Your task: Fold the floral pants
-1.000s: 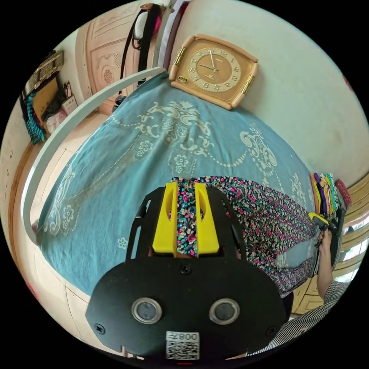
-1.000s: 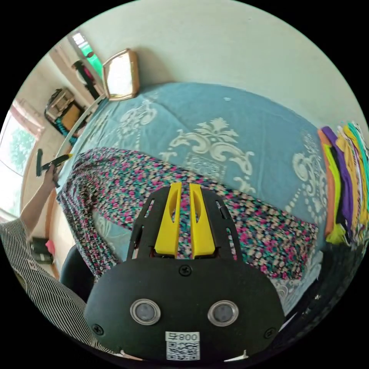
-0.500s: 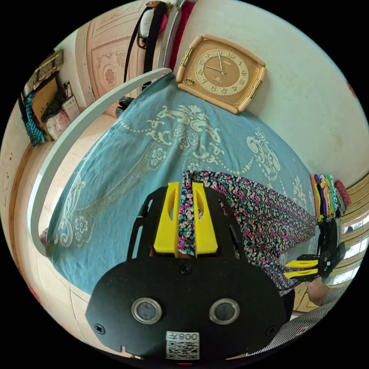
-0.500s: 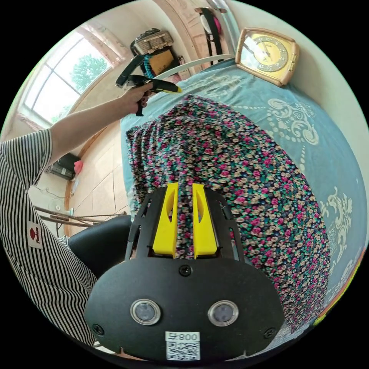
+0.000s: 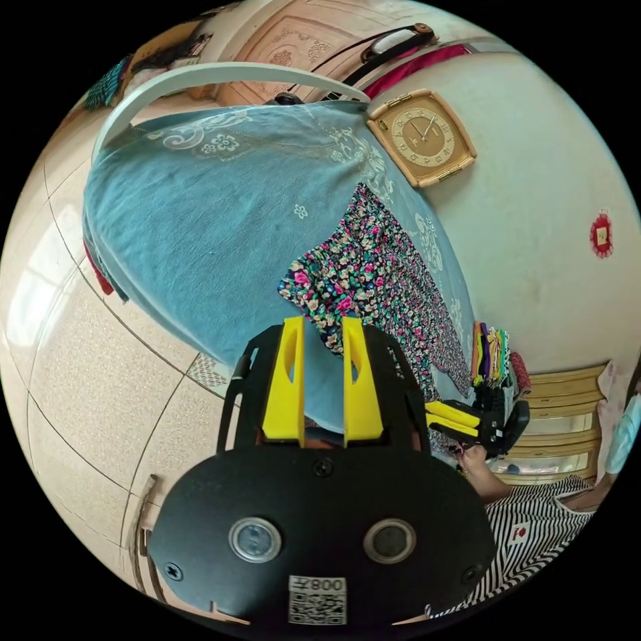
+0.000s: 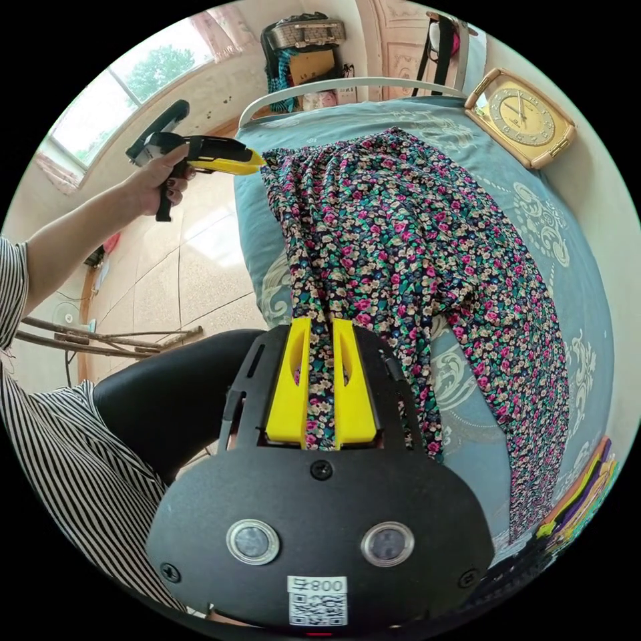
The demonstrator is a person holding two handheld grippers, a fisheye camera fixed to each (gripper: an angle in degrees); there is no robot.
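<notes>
- The pants (image 6: 414, 247) lie spread on a blue bedspread (image 6: 574, 287) that covers the bed; one leg runs along the near edge, the other trails toward the far side.
- The right gripper (image 6: 320, 334) is clamped on a bunched edge of the pants — floral cloth fills the narrow gap between its yellow jaws.
- In the left gripper view, the left gripper (image 5: 322, 334) has its jaws apart with nothing between them; it sits just off the end of the pants (image 5: 360, 267), over the bed's edge.
- In the right gripper view, the left gripper (image 6: 250, 160) is held in a hand (image 6: 157, 180) beside the far corner of the pants, its tip close to the cloth; whether it touches cannot be told.
- In the left gripper view, the right gripper (image 5: 437, 417) shows at the other end of the pants, a hand (image 5: 474, 461) under it.
- A clock (image 6: 522, 117) lies on the bedspread against the wall.
- A stack of coloured cloths (image 6: 581, 494) sits at the bed's end — orange, purple, yellow and green edges show.
- A basket (image 6: 304, 33) stands on a shelf by the window; its contents cannot be made out.
</notes>
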